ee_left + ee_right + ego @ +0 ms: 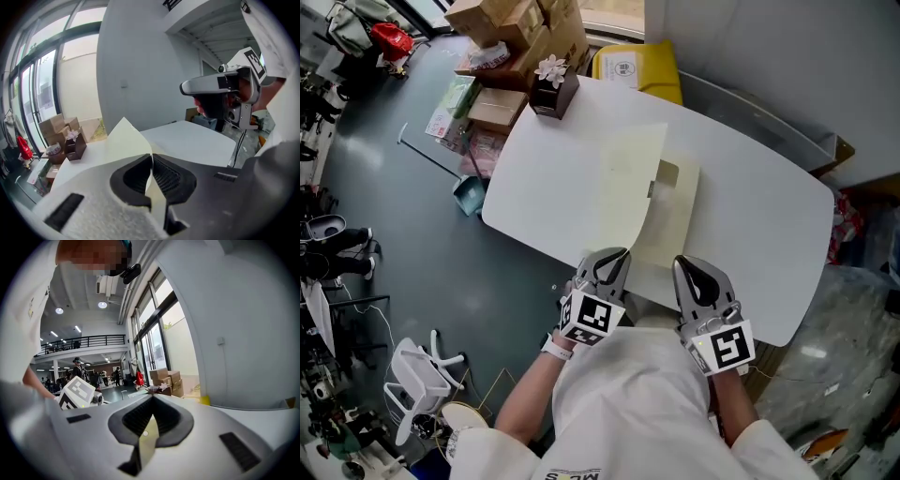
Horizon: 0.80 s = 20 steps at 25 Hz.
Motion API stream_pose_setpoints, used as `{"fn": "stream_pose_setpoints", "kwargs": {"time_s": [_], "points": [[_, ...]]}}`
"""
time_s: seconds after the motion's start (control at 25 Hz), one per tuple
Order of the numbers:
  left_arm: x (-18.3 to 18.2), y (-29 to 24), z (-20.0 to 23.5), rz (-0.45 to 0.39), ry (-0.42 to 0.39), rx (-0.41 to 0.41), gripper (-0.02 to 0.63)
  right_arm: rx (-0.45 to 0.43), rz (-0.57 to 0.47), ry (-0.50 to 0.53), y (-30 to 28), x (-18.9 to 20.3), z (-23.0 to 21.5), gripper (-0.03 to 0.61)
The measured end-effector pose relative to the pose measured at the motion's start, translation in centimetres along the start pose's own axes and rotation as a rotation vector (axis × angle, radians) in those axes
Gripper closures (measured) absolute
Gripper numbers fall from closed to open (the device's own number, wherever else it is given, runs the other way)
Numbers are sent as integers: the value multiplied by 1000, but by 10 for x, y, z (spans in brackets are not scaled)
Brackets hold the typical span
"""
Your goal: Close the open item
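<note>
The folder (630, 183) pinched in the left tongs (151, 158) and right tongs (152, 399) looks like thin matt pale-yellow card, the worktop (750, 183) under them smooth matt white, the tongs themselves matt grey plastic with ribbed black pads (168, 174).

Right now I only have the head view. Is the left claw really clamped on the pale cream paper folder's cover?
Observer: Yes. The left gripper view shows the left claw shut on the cover of the pale cream paper folder, lifted off the white table.
Operator: Right claw?
Observer: The right gripper view shows the right claw shut on a cream edge of that folder.
Operator: Anyone nearby?
Observer: The right gripper view shows people standing far back in the hall, none at the table.
</note>
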<state>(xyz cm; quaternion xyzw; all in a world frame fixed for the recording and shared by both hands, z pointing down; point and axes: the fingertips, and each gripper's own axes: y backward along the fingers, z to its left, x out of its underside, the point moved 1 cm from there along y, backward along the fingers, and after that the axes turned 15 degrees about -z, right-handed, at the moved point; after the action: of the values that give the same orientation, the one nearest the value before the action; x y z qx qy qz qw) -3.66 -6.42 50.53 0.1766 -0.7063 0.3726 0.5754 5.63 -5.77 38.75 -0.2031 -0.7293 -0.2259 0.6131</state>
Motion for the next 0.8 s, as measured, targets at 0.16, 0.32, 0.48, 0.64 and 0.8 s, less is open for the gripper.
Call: {"fn": "stream_pose_setpoints", "kwargs": {"time_s": [0.16,0.32,0.48,0.64,0.8], "points": [[8,-18,-22,39,-28,72,586,18,14,1,2,7,-8,565],[16,-30,-38,78,-55,127,586,48,32,-5,4,16,-20,565],[27,-41,-54,105,-110,173,586,62,59,-4,3,34,-29,565],[39,-48,-68,124,-124,205,586,68,73,24,-2,48,-33,565],[46,-55,-78,142,-126,231,586,49,103,80,-6,65,-35,565]]}}
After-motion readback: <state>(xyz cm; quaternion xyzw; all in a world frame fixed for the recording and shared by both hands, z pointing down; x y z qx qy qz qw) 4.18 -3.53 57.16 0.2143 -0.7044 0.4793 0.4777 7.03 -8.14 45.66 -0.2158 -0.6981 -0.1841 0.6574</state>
